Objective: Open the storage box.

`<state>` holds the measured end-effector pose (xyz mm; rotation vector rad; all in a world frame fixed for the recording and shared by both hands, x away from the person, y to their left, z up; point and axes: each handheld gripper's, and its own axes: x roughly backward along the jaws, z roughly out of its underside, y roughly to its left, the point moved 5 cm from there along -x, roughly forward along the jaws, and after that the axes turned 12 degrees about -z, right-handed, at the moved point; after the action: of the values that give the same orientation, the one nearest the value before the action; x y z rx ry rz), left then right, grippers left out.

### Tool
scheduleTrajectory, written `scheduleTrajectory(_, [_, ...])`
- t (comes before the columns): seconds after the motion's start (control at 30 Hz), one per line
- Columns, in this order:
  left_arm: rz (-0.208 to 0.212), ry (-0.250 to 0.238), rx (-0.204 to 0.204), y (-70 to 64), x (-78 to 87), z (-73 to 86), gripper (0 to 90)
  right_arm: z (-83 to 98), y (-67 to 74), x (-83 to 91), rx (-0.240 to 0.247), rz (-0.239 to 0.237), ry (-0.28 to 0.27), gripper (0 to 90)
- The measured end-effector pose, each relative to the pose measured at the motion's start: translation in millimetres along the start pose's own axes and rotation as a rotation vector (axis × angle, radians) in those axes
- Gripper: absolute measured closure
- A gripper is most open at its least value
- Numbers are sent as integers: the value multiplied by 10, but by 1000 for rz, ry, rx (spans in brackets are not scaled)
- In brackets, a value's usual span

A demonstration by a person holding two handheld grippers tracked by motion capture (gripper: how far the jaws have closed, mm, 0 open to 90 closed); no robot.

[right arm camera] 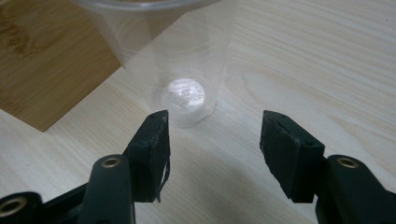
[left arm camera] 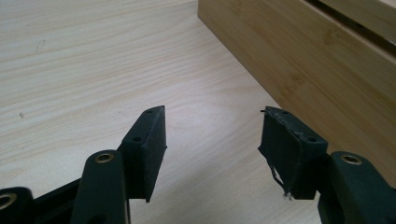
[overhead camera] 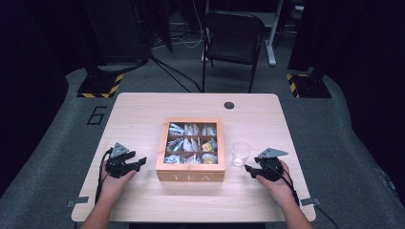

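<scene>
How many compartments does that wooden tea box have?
9, in three rows of three inside the tea box at the table's middle: far row, middle row, near row, all holding tea bags.

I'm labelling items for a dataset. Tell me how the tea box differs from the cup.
The tea box is opaque wood; the cup is clear plastic. The box is square, low and split into compartments; the cup is round, taller than wide and undivided. The box holds packets; the cup looks empty. Both stand upright and open-topped on the table, side by side, the cup at the box's right.
</scene>
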<state>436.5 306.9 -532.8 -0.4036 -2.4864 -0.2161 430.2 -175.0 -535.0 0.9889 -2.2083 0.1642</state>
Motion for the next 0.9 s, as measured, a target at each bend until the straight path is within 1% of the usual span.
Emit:
scheduleTrajectory(0.03, [0,-13,-1,-12,12,-7,409,-3,4,11,3,-1,2,423])
scheduleTrajectory(0.07, [5,-10,-11,-15,26,-8,415,-14,9,12,6,3,-12,423])
scheduleTrajectory(0.1, [4,-12,-13,-21,35,-11,421,-19,11,25,14,4,-13,423])
scheduleTrajectory(0.2, [9,-14,-13,-37,50,-16,427,-32,17,40,21,13,-27,421])
scheduleTrajectory(0.27, [20,-14,-16,-48,61,-19,428,-48,23,58,27,19,-41,415])
scheduleTrajectory(0.33, [29,-14,-21,-66,70,-18,436,-69,36,79,27,12,-58,414])
scheduleTrajectory(0.5, [35,-13,-23,-87,84,-19,441,-77,70,71,23,-5,-53,426])
scheduleTrajectory(0.53, [38,-14,-27,-100,92,-21,441,-87,87,71,33,-9,-50,434])
scheduleTrajectory(0.57, [38,-10,-36,-104,100,-22,441,-87,98,76,32,-15,-41,434])
scheduleTrajectory(0.63, [35,-12,-43,-110,103,-24,443,-89,111,78,28,-20,-40,434])
scheduleTrajectory(0.67, [36,-10,-45,-119,110,-25,445,-92,114,80,33,-16,-37,435])
scheduleTrajectory(0.77, [41,-4,-58,-135,131,-34,451,-102,131,94,35,-22,-41,434])
scheduleTrajectory(0.8, [41,-3,-59,-139,140,-39,451,-118,150,119,23,-25,-51,434])
scheduleTrajectory(0.87, [30,-8,-65,-135,161,-51,451,-128,156,133,24,-30,-59,436])
scheduleTrajectory(0.9, [34,-8,-55,-137,175,-56,451,-139,166,151,21,-34,-62,437])
